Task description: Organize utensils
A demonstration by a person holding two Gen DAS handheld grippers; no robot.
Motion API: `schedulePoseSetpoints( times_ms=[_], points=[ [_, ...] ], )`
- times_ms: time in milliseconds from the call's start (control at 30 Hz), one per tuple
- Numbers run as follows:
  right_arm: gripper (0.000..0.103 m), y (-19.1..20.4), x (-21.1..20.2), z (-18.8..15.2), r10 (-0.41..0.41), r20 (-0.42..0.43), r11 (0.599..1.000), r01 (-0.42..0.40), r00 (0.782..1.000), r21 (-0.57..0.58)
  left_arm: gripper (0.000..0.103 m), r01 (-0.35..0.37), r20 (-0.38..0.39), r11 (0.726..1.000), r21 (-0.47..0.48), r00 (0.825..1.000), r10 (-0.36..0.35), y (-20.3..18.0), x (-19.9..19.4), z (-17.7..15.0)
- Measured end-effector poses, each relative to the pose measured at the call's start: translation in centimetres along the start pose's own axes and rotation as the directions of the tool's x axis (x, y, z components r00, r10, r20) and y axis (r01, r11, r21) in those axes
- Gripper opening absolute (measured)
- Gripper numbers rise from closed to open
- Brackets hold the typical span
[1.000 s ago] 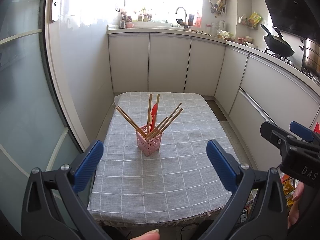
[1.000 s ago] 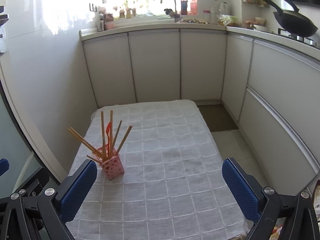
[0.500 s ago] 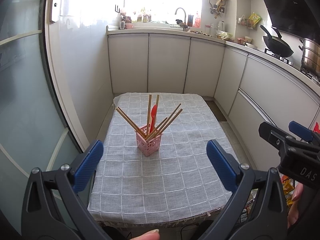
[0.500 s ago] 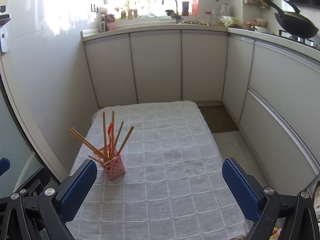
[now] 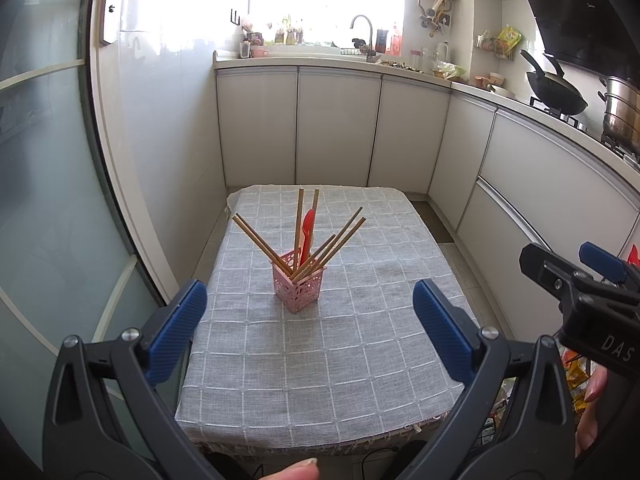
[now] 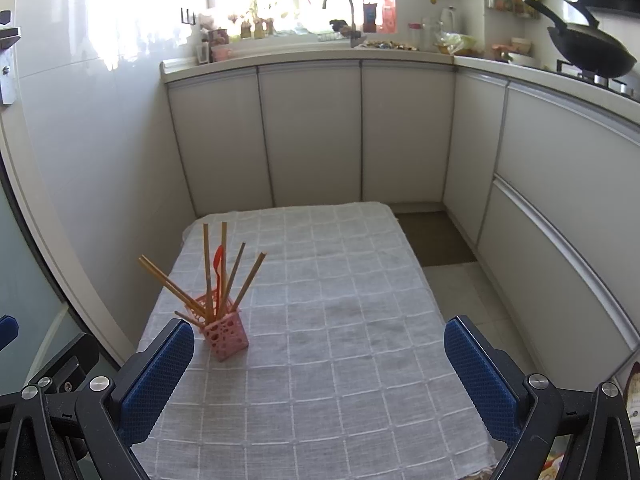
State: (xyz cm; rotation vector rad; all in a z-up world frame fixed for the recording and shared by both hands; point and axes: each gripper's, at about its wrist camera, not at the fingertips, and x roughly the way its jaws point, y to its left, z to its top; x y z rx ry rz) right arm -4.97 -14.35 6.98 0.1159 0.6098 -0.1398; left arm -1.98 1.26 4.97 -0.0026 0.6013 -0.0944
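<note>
A small pink perforated utensil holder (image 5: pixel 298 288) stands upright on a desk covered with a grey checked tablecloth (image 5: pixel 320 360), a little left of the middle and toward the side nearest a tall white wall. Inside it are several wooden chopsticks (image 5: pixel 260 242) fanned outward in different directions, some leaning steeply, and one red plastic spoon (image 5: pixel 307 232) standing among them. Nothing else lies on the cloth, so the sorting looks finished or nearly so.

The left hand-held gripper (image 5: pixel 310 328) hangs above the near edge of the desk, its two blue-padded fingers spread wide apart and holding nothing, with the holder framed between them but well beyond their tips. The right hand-held gripper (image 6: pixel 320 376) is likewise spread wide and empty, hovering over the near right part of the cloth; from its view the holder sits just past the tip of its left finger.

Risk, as a judgement: the holder looks light and top-heavy, with long sticks leaning far past its rim. A finger brushing a splayed chopstick could tip the holder or flick sticks onto the cloth or the floor. Dragging on the loose cloth could also topple it.

Beyond the desk run white kitchen cabinets (image 6: pixel 312 132), a sink tap (image 6: pixel 340 4) under a bright window, and a black wok (image 6: pixel 592 52) on the stove.
</note>
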Motion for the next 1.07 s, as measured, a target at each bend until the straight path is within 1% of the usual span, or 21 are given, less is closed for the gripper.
schedulePoseSetpoints(
  times_ms=[867, 1067],
  points=[
    [0.103, 0.09, -0.06, 0.11, -0.006, 0.001, 1.0, 0.006, 1.0, -0.003, 0.102, 0.0, -0.009, 1.0, -0.001, 1.0, 0.0, 0.11, 0.31, 0.35],
    [0.103, -0.31, 0.09, 0.24, -0.007, -0.003, 1.0, 0.007, 1.0, 0.003, 0.102, -0.013, 0.002, 1.0, -0.002, 1.0, 0.013, 0.18, 0.57, 0.28]
  ],
)
